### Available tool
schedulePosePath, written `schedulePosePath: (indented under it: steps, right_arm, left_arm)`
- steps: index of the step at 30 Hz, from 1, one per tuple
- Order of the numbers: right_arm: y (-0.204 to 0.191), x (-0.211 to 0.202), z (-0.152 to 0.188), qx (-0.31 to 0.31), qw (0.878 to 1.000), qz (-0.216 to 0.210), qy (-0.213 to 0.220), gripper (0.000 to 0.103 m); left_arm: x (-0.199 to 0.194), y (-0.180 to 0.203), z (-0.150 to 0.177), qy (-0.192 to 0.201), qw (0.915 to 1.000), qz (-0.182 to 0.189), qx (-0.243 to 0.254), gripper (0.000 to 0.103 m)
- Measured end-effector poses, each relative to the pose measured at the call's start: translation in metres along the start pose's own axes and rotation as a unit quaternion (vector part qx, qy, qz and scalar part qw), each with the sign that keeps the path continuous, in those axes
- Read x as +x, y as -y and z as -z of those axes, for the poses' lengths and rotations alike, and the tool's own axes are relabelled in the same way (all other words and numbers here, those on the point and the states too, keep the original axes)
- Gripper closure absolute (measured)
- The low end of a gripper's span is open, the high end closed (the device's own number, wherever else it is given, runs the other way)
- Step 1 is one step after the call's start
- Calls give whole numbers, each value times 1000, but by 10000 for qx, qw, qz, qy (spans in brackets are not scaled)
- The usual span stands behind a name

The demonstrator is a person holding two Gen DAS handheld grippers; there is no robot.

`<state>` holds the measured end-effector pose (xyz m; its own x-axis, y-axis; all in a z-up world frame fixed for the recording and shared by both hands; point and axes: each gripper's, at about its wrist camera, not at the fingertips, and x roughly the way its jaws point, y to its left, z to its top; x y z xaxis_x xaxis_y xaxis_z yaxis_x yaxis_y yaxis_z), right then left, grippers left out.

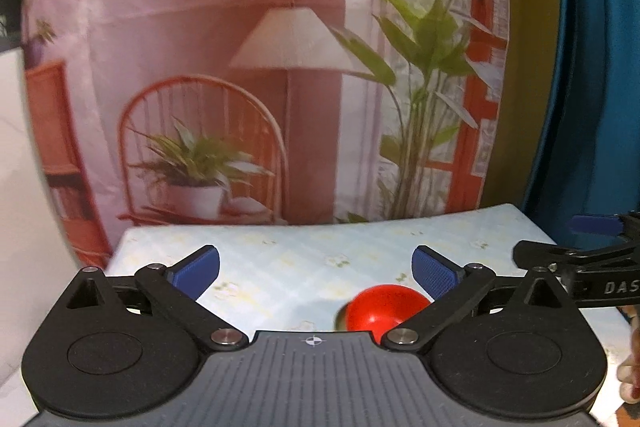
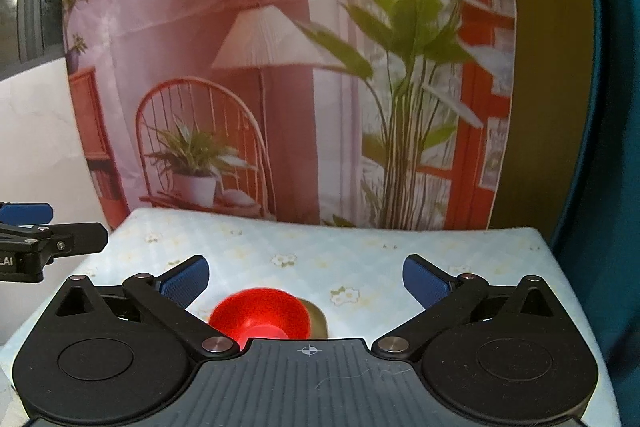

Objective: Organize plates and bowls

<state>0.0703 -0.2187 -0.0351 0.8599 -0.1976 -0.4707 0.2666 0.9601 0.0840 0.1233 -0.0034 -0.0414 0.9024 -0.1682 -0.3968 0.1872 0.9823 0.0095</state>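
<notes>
At the far left of the right wrist view we see our left gripper (image 2: 52,227) side-on, well apart from everything on the worktop (image 2: 360,255). In its own view the left gripper (image 1: 316,267) has its fingers (image 1: 196,267) spread wide with nothing between them.

The red bowl (image 2: 260,315) sits near us on the flowered cloth, right way up as far as we can judge, with a gold-brown dish (image 2: 316,315) just behind and to its right, touching or overlapping it; we cannot tell which of the two lies on top. From the left gripper the red bowl (image 1: 380,307) lies to the right of centre, close under the right-hand finger. From the right gripper (image 2: 306,281) it lies left of centre, close to the left-hand finger. So it rests between our two tools, low and near in both views, partly hidden by each gripper body. Being round, it has no long axis to line up with; only the rim matters.

The right gripper's fingers (image 2: 424,279) are also spread wide and hold nothing. We judge both tools about equally near, each needing a short sideways shift inward and a dip down to take the rim.

Beyond the bowl the cloth runs bare to the printed backdrop (image 2: 280,67), so nothing blocks the approach except the other gripper coming in from the opposite side.
</notes>
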Motion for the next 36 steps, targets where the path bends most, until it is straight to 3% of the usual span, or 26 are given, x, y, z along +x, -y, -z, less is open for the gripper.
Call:
schedulePosePath:
  steps: [6, 13, 20, 25, 36]
  right_arm:
    - [-6, -35, -7, -10, 9996, -42, 287, 0]
    - [-12, -70, -6, -109, 9984, 116, 542, 0]
    - [-18, -90, 11, 37, 9978, 173, 641, 0]
    - [-18, -98, 22, 105, 9974, 249, 661, 0]
    - [-18, -101, 29, 124, 9974, 276, 656, 0]
  left_arm:
    - [-44, 11, -1, 412, 9988, -161, 229, 0]
    - [-73, 17, 5, 449, 9985, -251, 174, 0]
    - [-91, 15, 18, 449, 9981, -420, -39, 0]
    - [-99, 24, 25, 572, 9967, -539, 210, 0]
    - [-107, 21, 24, 688, 9956, -627, 131, 0]
